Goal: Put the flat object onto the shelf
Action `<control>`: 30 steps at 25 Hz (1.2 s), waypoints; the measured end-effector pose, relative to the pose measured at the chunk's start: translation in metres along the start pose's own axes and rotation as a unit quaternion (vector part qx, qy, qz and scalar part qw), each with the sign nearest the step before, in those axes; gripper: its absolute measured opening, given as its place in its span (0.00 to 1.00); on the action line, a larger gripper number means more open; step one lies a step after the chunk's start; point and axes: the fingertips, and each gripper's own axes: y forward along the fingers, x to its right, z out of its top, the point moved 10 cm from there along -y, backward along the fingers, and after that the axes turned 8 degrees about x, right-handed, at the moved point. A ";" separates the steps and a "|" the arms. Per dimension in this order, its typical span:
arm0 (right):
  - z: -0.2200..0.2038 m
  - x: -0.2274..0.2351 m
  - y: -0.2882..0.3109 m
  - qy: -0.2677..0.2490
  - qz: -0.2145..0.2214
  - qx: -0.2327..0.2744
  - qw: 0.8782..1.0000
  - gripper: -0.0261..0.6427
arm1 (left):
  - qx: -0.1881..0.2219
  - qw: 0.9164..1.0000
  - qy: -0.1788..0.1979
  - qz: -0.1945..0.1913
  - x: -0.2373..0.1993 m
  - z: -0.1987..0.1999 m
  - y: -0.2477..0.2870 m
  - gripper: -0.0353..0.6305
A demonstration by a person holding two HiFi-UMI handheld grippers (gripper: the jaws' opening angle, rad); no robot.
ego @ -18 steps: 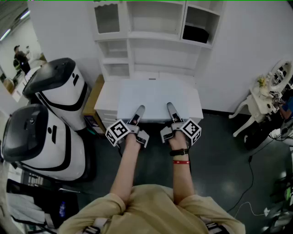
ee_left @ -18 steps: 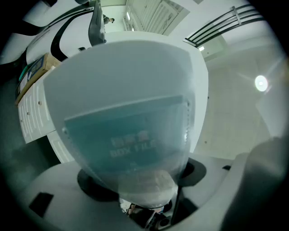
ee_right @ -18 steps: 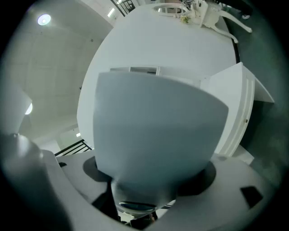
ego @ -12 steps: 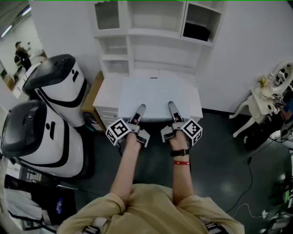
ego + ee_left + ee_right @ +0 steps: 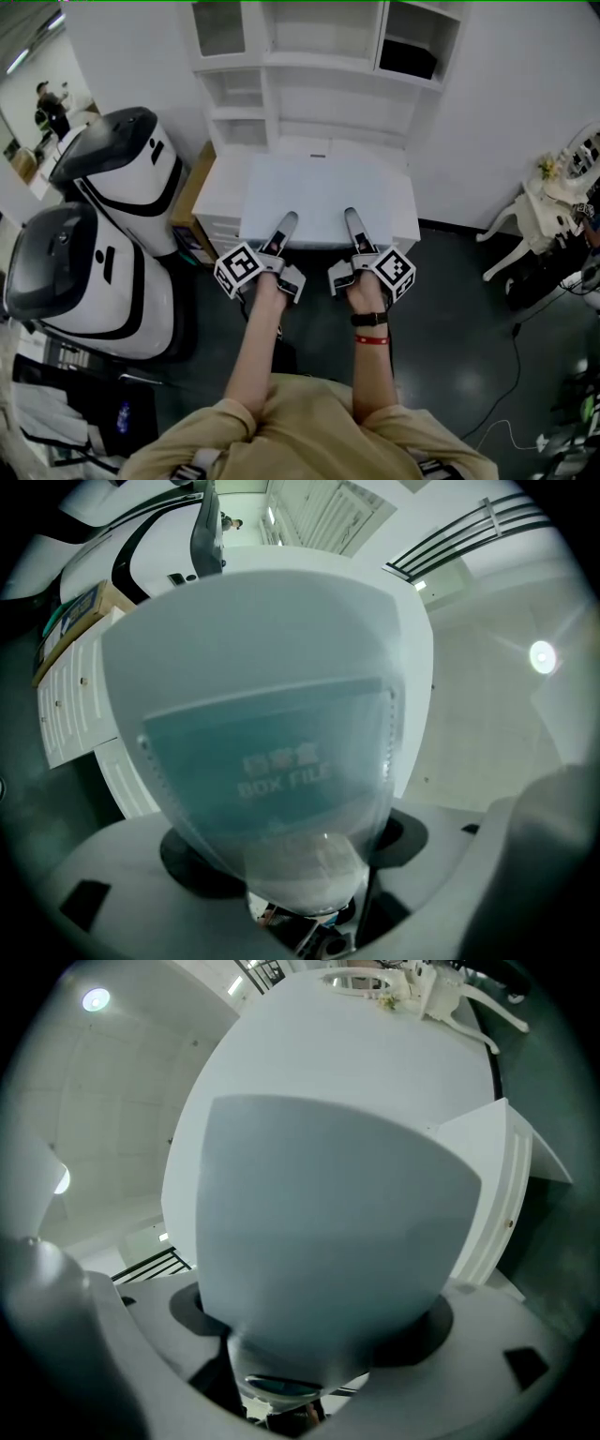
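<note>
Flat object (image 5: 314,192) lies level over the white table (image 5: 214,192), shelf (image 5: 319,94) at its 12 o'clock, with fingers of the left gripper (image 5: 284,228) and right gripper (image 5: 352,225) both clamped on its 6 o'clock edge.

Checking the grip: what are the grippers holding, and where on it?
Both clamp the flat file box by its near edge: left gripper leftward, right gripper rightward.

File box (image 5: 314,197) is a pale frosted bluish-white (its lettering looks whitish up close). Shelf (image 5: 323,80) is white, floor (image 5: 450,314) dark grey-green. Cubes on the left gripper (image 5: 288,223) and right gripper (image 5: 352,217) have black-and-white squares. Red wristband (image 5: 371,339), tan shirt (image 5: 309,431).
</note>
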 end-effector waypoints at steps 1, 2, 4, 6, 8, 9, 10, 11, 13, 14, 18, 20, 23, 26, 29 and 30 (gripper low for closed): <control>0.000 0.001 0.003 -0.004 -0.001 -0.003 1.000 0.64 | 0.000 1.000 -0.004 0.003 -0.002 0.001 0.002 0.57; 0.000 0.002 0.006 -0.012 -0.006 -0.007 1.000 0.64 | -0.001 1.000 -0.008 0.005 -0.005 0.003 0.005 0.57; 0.000 0.003 0.016 -0.026 -0.013 -0.013 0.999 0.65 | 0.000 1.000 -0.022 0.007 -0.012 0.007 0.013 0.57; 0.000 0.003 0.031 -0.031 -0.007 -0.020 0.999 0.65 | 0.002 0.999 -0.033 0.010 -0.019 0.012 0.021 0.57; -0.002 0.002 0.045 -0.036 -0.002 -0.024 0.999 0.65 | 0.000 0.999 -0.036 0.013 -0.025 0.021 0.029 0.57; -0.003 0.002 0.053 -0.038 0.000 -0.024 0.999 0.65 | -0.001 0.999 -0.040 0.010 -0.027 0.026 0.035 0.57; -0.003 0.002 0.060 -0.039 0.000 -0.024 0.999 0.65 | -0.001 0.999 -0.043 0.006 -0.029 0.031 0.041 0.57; -0.005 0.002 0.068 -0.038 0.000 -0.024 0.999 0.65 | -0.001 0.999 -0.043 0.004 -0.030 0.036 0.046 0.57; -0.007 0.002 0.082 -0.034 -0.003 -0.024 0.999 0.65 | -0.002 0.999 -0.038 0.006 -0.031 0.046 0.056 0.57; -0.007 0.002 0.088 -0.033 -0.004 -0.023 0.999 0.65 | -0.004 0.999 -0.034 0.008 -0.032 0.051 0.062 0.57; -0.008 0.004 0.115 -0.032 -0.006 -0.013 0.999 0.65 | -0.008 0.999 -0.033 0.009 -0.039 0.068 0.086 0.58; -0.009 0.005 0.131 -0.022 -0.007 -0.005 1.000 0.65 | -0.002 1.000 -0.029 0.008 -0.040 0.079 0.100 0.58; -0.012 0.006 0.154 -0.010 0.003 0.002 1.000 0.64 | -0.007 1.000 -0.013 0.004 -0.037 0.096 0.117 0.58; -0.014 0.004 0.172 -0.020 0.005 0.002 1.000 0.64 | -0.018 1.000 -0.006 -0.003 -0.039 0.112 0.132 0.58; -0.015 0.003 0.190 -0.028 0.007 0.005 1.000 0.63 | -0.027 1.000 -0.006 -0.015 -0.044 0.125 0.151 0.57; -0.015 0.004 0.195 -0.029 0.007 0.005 1.000 0.63 | -0.029 0.999 -0.006 -0.018 -0.045 0.129 0.156 0.58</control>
